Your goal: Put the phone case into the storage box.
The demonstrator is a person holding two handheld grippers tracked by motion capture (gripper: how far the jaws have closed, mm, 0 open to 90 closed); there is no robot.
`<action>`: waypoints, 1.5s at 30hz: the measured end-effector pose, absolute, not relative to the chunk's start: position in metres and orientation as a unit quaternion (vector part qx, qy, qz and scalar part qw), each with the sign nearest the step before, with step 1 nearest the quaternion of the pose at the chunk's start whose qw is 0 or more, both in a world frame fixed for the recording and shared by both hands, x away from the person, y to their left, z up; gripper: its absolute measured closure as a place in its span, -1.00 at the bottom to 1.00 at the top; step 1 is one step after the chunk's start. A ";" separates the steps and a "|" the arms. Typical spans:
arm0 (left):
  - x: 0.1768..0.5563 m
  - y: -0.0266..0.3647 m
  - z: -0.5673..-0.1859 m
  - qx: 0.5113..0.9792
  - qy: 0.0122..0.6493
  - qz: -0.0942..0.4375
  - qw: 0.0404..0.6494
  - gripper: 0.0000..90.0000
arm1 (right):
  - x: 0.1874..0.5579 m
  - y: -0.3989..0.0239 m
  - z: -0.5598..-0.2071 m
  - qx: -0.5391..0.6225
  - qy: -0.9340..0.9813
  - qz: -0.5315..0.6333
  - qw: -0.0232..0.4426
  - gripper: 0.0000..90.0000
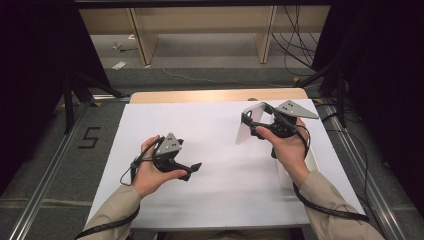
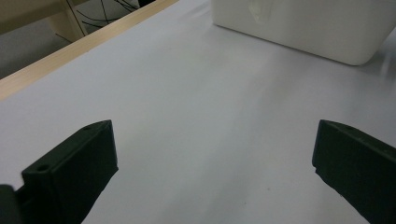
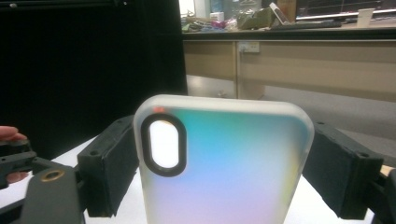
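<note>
My right gripper (image 1: 253, 124) is raised over the right side of the table and is shut on a translucent phone case (image 1: 244, 133). In the right gripper view the phone case (image 3: 224, 154) stands upright between both black pads, frosted with a rainbow sheen and an oval camera cut-out at its upper left. My left gripper (image 1: 192, 170) sits low over the white table sheet (image 1: 220, 200) at the left, pointing right. Its jaws stand wide apart in the left gripper view (image 2: 215, 149), with nothing but bare sheet between them.
A white box (image 1: 284, 175) rests on the sheet under my right forearm; the box (image 2: 303, 28) lies ahead of the left gripper. The table's wooden far edge (image 1: 215, 95) borders the sheet. Shelving and cables stand on the floor beyond.
</note>
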State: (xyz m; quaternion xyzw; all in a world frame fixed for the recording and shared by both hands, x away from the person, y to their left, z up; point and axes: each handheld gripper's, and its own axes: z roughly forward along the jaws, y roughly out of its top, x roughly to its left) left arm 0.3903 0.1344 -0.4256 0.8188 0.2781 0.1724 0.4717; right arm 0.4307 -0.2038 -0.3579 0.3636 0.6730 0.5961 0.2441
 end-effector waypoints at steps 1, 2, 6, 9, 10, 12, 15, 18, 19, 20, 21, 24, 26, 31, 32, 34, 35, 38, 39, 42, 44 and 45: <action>0.390 0.137 -0.426 0.820 0.278 0.171 0.469 -1.00 | 0.431 -0.205 -0.357 0.365 0.672 0.595 0.247 -0.60; 0.390 0.137 -0.426 0.820 0.278 0.171 0.469 -1.00 | 0.431 -0.205 -0.357 0.365 0.672 0.595 0.247 -0.60; 0.390 0.142 -0.426 0.821 0.280 0.177 0.465 -1.00 | 0.433 -0.211 -0.356 0.369 0.670 0.592 0.255 -0.60; 0.389 0.144 -0.427 0.821 0.280 0.179 0.465 -1.00 | 0.434 -0.214 -0.354 0.371 0.668 0.591 0.259 -0.60; 0.389 0.144 -0.427 0.821 0.280 0.179 0.465 -1.00 | 0.434 -0.214 -0.354 0.371 0.668 0.591 0.259 -0.60; 0.389 0.146 -0.427 0.820 0.282 0.180 0.464 -1.00 | 0.435 -0.217 -0.354 0.373 0.667 0.590 0.261 -0.60; 0.389 0.149 -0.427 0.819 0.284 0.182 0.464 -1.00 | 0.436 -0.220 -0.353 0.375 0.665 0.588 0.266 -0.60; 0.388 0.150 -0.428 0.818 0.286 0.181 0.466 -1.00 | 0.437 -0.222 -0.352 0.377 0.664 0.587 0.269 -0.60; 0.388 0.151 -0.428 0.818 0.287 0.181 0.464 -1.00 | 0.437 -0.222 -0.352 0.378 0.663 0.587 0.270 -0.60; 0.388 0.151 -0.428 0.817 0.288 0.180 0.465 -1.00 | 0.437 -0.224 -0.351 0.379 0.662 0.586 0.273 -0.60; 0.388 0.152 -0.428 0.818 0.288 0.180 0.465 -1.00 | 0.437 -0.224 -0.351 0.379 0.662 0.586 0.273 -0.60; 0.389 0.154 -0.428 0.816 0.290 0.182 0.467 -1.00 | 0.438 -0.228 -0.350 0.383 0.659 0.585 0.277 -0.60; 0.389 0.155 -0.428 0.815 0.291 0.183 0.466 -1.00 | 0.439 -0.231 -0.349 0.385 0.657 0.585 0.281 -0.60; 0.388 0.159 -0.429 0.814 0.294 0.183 0.467 -1.00 | 0.441 -0.237 -0.348 0.390 0.652 0.582 0.289 -0.60; 0.388 0.159 -0.429 0.814 0.294 0.183 0.467 -1.00 | 0.441 -0.237 -0.348 0.390 0.652 0.582 0.289 -0.60; 0.388 0.160 -0.429 0.813 0.295 0.184 0.467 -1.00 | 0.441 -0.239 -0.348 0.391 0.651 0.582 0.291 -0.60; 0.388 0.162 -0.429 0.812 0.298 0.184 0.468 -1.00 | 0.442 -0.241 -0.347 0.394 0.649 0.580 0.294 -0.60; 0.388 0.163 -0.430 0.811 0.299 0.185 0.467 -1.00 | 0.442 -0.244 -0.346 0.397 0.647 0.580 0.296 -0.60; 0.388 0.164 -0.430 0.812 0.300 0.186 0.466 -1.00 | 0.443 -0.245 -0.346 0.396 0.646 0.580 0.299 -0.60; 0.387 0.165 -0.430 0.811 0.301 0.186 0.466 -1.00 | 0.443 -0.247 -0.345 0.399 0.644 0.580 0.300 -0.60; 0.387 0.167 -0.430 0.811 0.301 0.187 0.466 -1.00 | 0.444 -0.249 -0.345 0.400 0.643 0.579 0.303 -0.60; 0.387 0.167 -0.430 0.809 0.303 0.186 0.468 -1.00 | 0.444 -0.250 -0.344 0.402 0.642 0.579 0.303 -0.60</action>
